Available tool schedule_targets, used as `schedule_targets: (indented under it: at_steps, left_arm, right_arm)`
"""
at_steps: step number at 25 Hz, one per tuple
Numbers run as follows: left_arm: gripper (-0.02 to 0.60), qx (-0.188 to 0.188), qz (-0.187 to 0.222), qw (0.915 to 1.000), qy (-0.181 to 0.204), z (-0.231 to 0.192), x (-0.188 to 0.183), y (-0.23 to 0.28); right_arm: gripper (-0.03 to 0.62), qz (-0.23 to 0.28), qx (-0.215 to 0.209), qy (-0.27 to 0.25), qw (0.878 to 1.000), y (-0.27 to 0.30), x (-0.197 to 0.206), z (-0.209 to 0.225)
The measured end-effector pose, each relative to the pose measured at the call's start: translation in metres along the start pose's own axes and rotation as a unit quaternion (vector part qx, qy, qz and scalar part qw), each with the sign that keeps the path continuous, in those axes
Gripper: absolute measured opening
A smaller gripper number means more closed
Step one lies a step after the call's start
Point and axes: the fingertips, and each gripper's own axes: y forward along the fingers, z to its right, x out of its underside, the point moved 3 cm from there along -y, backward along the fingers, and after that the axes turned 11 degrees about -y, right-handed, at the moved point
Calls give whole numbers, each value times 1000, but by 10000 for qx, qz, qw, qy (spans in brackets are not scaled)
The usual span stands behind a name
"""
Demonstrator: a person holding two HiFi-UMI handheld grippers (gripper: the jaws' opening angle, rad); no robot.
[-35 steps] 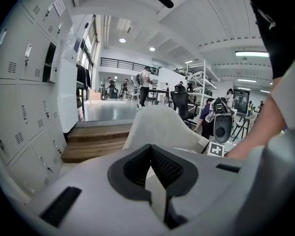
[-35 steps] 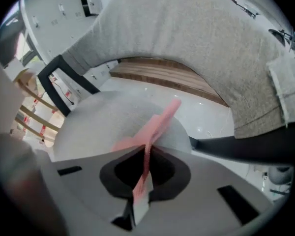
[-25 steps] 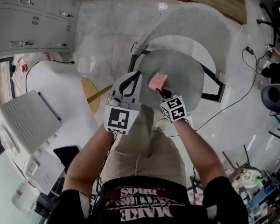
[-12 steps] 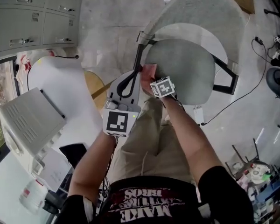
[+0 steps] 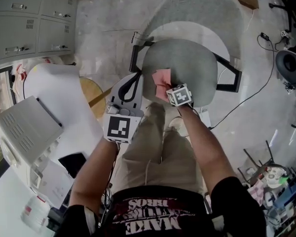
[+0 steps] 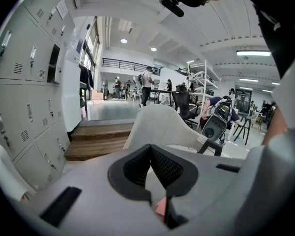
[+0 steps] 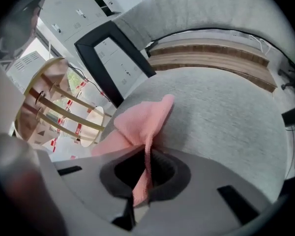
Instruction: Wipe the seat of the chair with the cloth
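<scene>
**Pink cloth pressing on the grey chair seat**

Tall grey metal lockers [image 5: 29, 19] are standing at the far left of the room, over a shiny pale floor [image 5: 103, 28].

A big chair with a soft grey fabric cover and a black frame [image 5: 207, 6] is standing right in front of the person. Its curved back is rising on the far side. Its round grey seat [image 5: 190, 63] is facing up, and black frame bars are sticking out on both sides of it.

The left gripper [image 6: 150, 149] is hanging just beside the left edge of the seat. Its two jaws are pressing together at the tips, and nothing is sitting between them. They are leaving only a little loop of space lower down.

The right gripper [image 7: 146, 163] is reaching over the near left part of the seat. Its jaws are pinching tight on the cloth.

The small pink soft cloth [image 5: 162, 83] is the smallest thing here. It is lying on the near left part of the seat, close to the edge, and is touching the grey fabric. It is looking bunched and folded, not flat. One thin edge is running down into the right jaws, and one corner is poking out toward the middle of the seat. The rest is spreading out to the left of the jaws.
</scene>
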Motion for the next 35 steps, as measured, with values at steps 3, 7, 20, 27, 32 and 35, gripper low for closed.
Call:
schedule_targets:
  at_steps: [3,7,20,27,32,35]
  left_arm:
    - [5,9,53,10000,54,4,-1,1]
    - [5,30,79,9999,135,13,-5,4]
    - [5,-93,165,9996,195,35,-12,-6]
    - [5,-38,271,9989,380,69,-34,-36]
    - [5,-207,455,9976,470,85,-59,-62]
    - [5,-372,609,9966,423,92,-77,-81]
  right_arm:
    - [9,-9,143,73,9999,-16,21,20]
    - [9,-111,438,248,9987,-40,52,50]
    - [9,-696,1426,720,9847,-112,155,136]
    - [9,-194,1444,870,9855,-171,168,124]
    - [9,844,1426,286,9858,-241,129,92]
    - [9,1416,1426,-76,9796,-288,102,67]
